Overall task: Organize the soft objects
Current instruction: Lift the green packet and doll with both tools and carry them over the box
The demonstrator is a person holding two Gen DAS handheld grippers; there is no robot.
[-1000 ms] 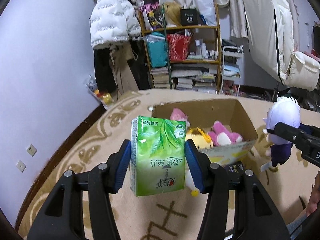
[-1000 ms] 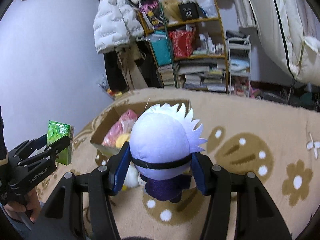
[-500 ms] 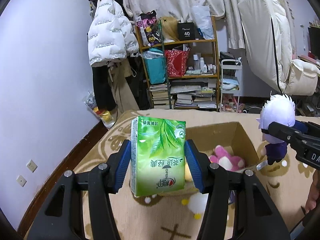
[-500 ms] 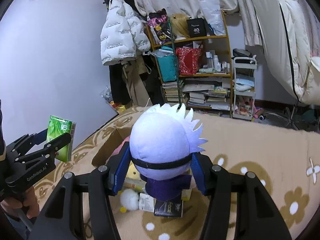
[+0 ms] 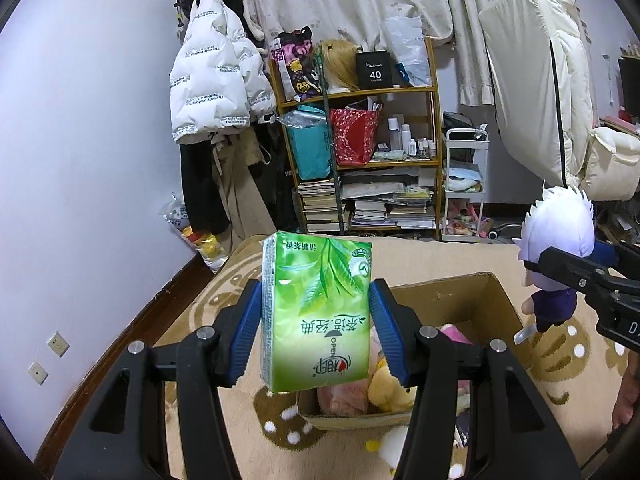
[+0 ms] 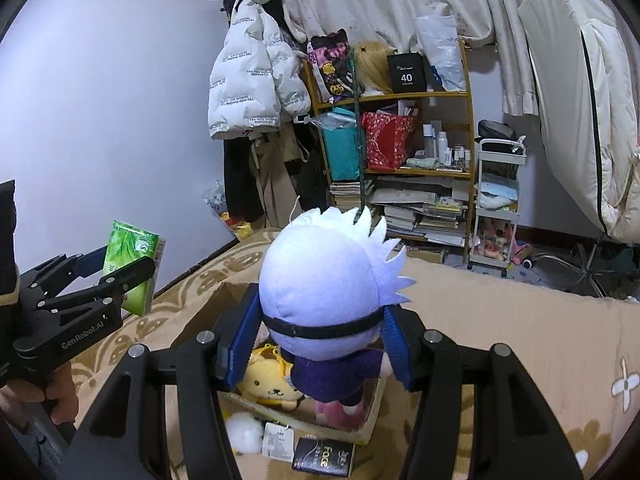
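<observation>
My left gripper (image 5: pixel 316 332) is shut on a green tissue pack (image 5: pixel 316 312) and holds it in the air over the near end of an open cardboard box (image 5: pixel 472 292). The box holds a yellow plush (image 5: pixel 390 390) and pink plush toys (image 5: pixel 454 334). My right gripper (image 6: pixel 316 344) is shut on a white-haired plush doll (image 6: pixel 324 276) in a purple suit, above the box (image 6: pixel 208 304). The doll also shows in the left wrist view (image 5: pixel 558 236), and the tissue pack in the right wrist view (image 6: pixel 130 248).
The box sits on a tan patterned bed cover (image 6: pixel 500 320). A black packet (image 6: pixel 324 460) and a white fluffy toy (image 6: pixel 244 432) lie by the box's near side. A cluttered shelf (image 5: pixel 372 152), a hung white jacket (image 5: pixel 216 84) and a wall stand behind.
Both grippers have risen and tilted up with their objects, so more of the room and less of the box shows. The doll now hangs over the box. Both grips are unchanged.
</observation>
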